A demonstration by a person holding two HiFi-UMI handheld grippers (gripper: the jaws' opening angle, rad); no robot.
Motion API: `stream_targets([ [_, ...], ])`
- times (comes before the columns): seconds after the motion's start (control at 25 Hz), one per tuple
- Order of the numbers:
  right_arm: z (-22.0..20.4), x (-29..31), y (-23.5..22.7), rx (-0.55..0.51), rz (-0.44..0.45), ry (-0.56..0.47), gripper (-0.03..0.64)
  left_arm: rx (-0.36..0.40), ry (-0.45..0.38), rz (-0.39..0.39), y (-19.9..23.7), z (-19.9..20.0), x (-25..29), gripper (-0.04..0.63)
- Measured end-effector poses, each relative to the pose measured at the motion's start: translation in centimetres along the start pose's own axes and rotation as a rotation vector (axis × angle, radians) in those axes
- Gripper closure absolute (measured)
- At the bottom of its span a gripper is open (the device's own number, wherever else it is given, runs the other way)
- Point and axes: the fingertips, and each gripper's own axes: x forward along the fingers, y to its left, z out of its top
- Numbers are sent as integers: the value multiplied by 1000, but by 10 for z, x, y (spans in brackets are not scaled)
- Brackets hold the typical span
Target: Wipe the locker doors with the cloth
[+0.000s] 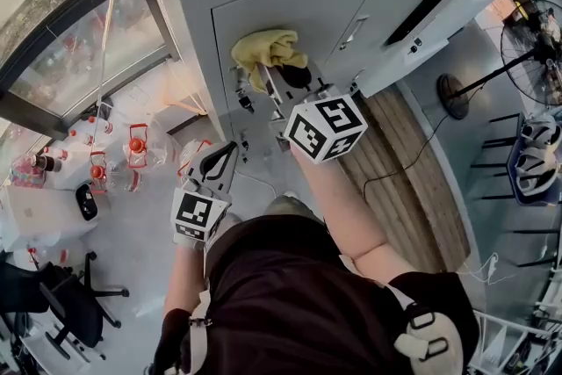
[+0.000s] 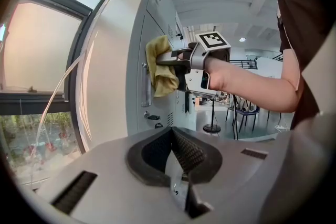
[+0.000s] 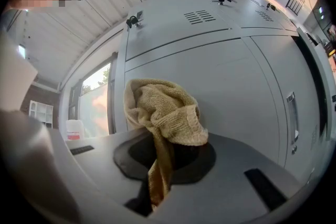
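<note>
cloth was clamped in the right hand-held gripper against a locker door; the left hand-held gripper was closed on nothing.

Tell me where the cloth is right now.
Head view, top centre: the yellow cloth is clamped in the right gripper, bunched up against a grey locker door.

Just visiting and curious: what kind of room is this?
Probably a workplace or lab locker area: grey metal lockers stand beside a large window, with an office chair and a standing fan nearby.
</note>
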Motion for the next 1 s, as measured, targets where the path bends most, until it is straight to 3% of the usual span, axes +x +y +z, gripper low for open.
stream_targets([
  [0.56, -13, 9, 40, -34, 64, 26, 565, -9, 1, -19, 4, -8, -9, 588],
  [1.0, -18, 9, 38, -48, 156, 72, 565, -11, 9, -14, -2, -5, 11, 588],
])
